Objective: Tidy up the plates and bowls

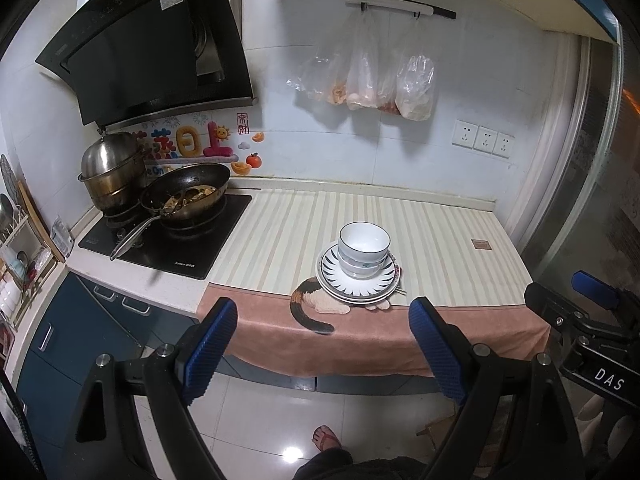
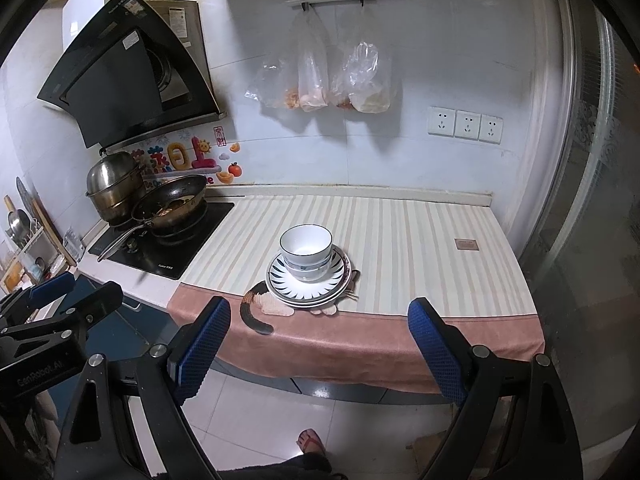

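Observation:
White bowls with a dark rim (image 1: 363, 248) (image 2: 306, 250) are nested on a stack of plates with a black-and-white petal pattern (image 1: 352, 286) (image 2: 288, 286), near the front edge of the striped counter mat. My left gripper (image 1: 324, 320) is open and empty, held off the counter in front of the stack. My right gripper (image 2: 320, 320) is open and empty, also off the counter in front of it. The right gripper shows at the right edge of the left wrist view (image 1: 576, 312); the left gripper shows at the left edge of the right wrist view (image 2: 60, 304).
A striped mat with a pink border and cat picture (image 1: 440, 240) (image 2: 420, 240) covers the counter. A hob with a frying pan of food (image 1: 188, 196) (image 2: 172, 204) and a steel pot (image 1: 112, 172) stands left. Bags (image 1: 368, 76) hang on the wall. A glass door (image 2: 592, 200) is right.

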Demonstrator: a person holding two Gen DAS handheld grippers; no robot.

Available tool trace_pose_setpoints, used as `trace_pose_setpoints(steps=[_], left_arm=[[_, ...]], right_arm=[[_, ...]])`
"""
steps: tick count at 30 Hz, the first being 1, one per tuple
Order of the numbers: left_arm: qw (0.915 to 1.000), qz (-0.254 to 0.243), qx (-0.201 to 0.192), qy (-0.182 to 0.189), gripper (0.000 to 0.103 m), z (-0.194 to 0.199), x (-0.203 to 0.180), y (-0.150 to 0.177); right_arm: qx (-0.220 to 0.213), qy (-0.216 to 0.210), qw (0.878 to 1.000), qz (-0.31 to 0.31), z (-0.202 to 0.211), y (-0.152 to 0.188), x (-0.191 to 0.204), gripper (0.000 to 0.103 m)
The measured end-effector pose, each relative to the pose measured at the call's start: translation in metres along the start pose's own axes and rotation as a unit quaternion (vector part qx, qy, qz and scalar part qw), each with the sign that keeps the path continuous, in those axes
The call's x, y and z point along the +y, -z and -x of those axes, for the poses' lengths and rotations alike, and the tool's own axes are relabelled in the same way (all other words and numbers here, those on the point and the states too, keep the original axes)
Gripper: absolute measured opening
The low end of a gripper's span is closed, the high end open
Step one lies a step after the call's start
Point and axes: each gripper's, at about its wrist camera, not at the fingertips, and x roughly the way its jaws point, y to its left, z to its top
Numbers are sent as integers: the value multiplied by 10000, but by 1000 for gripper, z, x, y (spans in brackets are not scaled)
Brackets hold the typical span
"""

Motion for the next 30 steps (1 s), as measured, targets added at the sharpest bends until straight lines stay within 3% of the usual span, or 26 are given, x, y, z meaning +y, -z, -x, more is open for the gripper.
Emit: trace_pose_setpoints(steps=[30], left_arm=[[10000,-28,-18,15,88,1,7,-1]], right_arm=[[-30,38,10000,16,4,5,17,93]])
